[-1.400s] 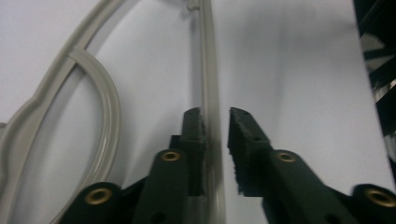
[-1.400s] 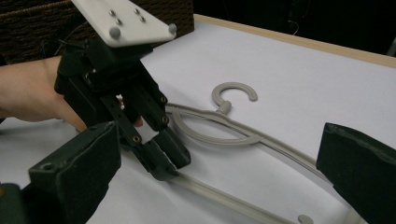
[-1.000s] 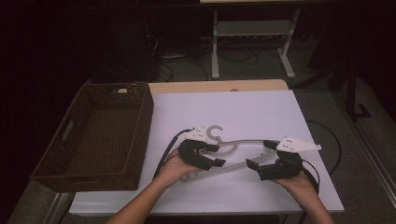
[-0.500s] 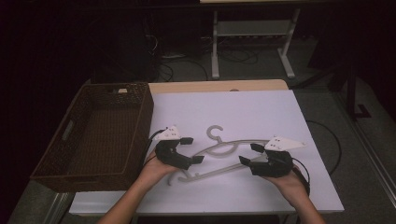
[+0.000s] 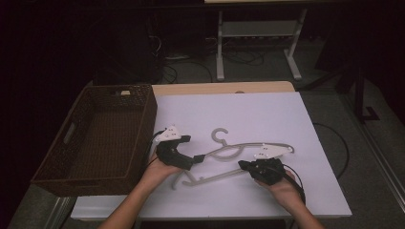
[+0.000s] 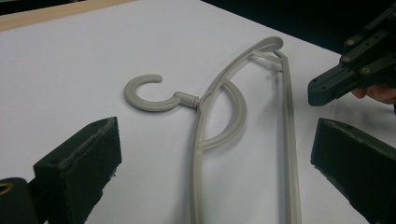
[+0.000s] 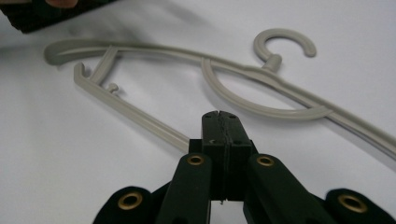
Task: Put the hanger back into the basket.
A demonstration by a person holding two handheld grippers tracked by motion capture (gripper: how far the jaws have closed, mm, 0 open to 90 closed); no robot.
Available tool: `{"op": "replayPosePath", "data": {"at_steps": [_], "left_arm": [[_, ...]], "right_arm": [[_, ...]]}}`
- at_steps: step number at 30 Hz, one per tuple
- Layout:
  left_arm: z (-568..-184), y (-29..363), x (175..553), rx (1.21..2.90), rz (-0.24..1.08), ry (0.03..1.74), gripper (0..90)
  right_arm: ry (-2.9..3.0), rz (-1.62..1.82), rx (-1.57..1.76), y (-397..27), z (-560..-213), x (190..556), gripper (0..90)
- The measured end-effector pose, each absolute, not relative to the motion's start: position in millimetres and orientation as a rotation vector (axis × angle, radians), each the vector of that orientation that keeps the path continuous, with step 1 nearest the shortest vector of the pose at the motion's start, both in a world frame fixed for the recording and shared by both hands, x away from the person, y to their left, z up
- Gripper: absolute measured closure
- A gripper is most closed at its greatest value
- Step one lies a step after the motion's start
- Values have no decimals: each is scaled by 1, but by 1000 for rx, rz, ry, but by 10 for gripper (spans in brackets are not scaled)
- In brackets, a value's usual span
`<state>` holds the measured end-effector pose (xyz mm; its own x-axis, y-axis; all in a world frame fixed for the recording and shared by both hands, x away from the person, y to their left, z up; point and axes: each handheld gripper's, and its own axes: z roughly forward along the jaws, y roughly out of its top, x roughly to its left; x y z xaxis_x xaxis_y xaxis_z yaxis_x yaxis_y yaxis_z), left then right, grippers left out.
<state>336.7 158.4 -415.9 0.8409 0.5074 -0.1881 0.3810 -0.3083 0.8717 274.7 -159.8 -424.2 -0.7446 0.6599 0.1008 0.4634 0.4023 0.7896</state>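
Now right hand-held gripper (image 7: 219, 116) newly clamped on hanger (image 7: 261, 79).

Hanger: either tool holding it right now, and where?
The right tool is shut on the hanger's bottom bar; the left tool is open, straddling it.

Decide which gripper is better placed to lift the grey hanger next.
Probably right: the right gripper has just closed its jaws at the hanger's lower bar, though a firm grip is unclear. The left gripper has just opened wide, touching nothing.
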Motion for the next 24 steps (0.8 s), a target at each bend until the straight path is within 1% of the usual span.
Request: {"op": "replayPosePath", "data": {"at_steps": [24], "left_arm": [[-419,156,339,1935,141,670,14]], "right_arm": [[2469,1124,1006,-152,-446,281,895]]}}
